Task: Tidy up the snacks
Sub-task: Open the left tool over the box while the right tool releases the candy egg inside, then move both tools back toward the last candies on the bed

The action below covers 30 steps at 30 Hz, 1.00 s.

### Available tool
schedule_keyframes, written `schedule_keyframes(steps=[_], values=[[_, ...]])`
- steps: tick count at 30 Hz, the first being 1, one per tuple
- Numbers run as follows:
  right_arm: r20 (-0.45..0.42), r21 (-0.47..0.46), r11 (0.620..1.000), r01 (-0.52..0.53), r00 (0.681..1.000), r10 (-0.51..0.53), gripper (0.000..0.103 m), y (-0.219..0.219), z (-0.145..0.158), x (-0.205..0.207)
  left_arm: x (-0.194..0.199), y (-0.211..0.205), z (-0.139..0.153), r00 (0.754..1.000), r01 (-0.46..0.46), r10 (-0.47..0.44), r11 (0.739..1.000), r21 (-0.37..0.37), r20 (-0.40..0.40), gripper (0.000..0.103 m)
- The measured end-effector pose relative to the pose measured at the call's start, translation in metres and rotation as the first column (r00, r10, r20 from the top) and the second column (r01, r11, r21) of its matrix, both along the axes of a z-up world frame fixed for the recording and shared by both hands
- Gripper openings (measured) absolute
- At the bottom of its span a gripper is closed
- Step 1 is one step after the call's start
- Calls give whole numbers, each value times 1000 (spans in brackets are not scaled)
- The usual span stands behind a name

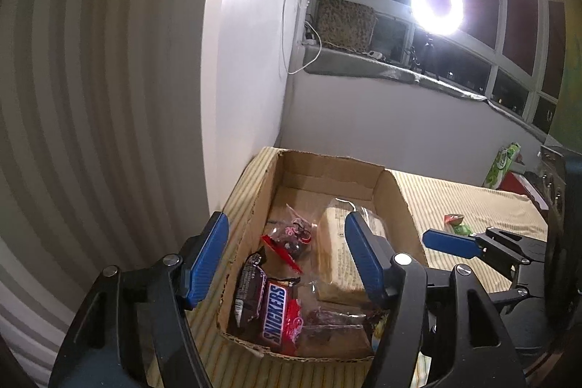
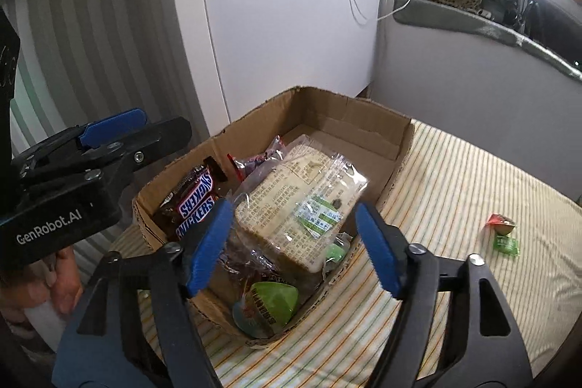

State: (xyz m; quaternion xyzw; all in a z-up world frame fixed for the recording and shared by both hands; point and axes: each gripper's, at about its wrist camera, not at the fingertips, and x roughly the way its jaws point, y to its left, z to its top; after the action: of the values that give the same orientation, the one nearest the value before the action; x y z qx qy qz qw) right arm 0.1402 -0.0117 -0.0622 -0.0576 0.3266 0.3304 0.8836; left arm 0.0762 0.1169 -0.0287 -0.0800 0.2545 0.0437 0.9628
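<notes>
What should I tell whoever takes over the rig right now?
Left gripper: open, empty, above the cardboard box.
Right gripper: open, empty, over the box's near end.
Done: Snickers bag, bread pack, red-wrapped snacks and green jelly cup are in the box.
Left: red candy and green candy lie on the striped cloth, right of the box.
</notes>
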Motion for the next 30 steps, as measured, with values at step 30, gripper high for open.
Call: schedule_keyframes(steps=[30], values=[[28, 121, 929, 350, 934, -355, 84, -202, -12, -52, -14, -127, 20, 989, 149, -149, 984, 95, -1, 77]])
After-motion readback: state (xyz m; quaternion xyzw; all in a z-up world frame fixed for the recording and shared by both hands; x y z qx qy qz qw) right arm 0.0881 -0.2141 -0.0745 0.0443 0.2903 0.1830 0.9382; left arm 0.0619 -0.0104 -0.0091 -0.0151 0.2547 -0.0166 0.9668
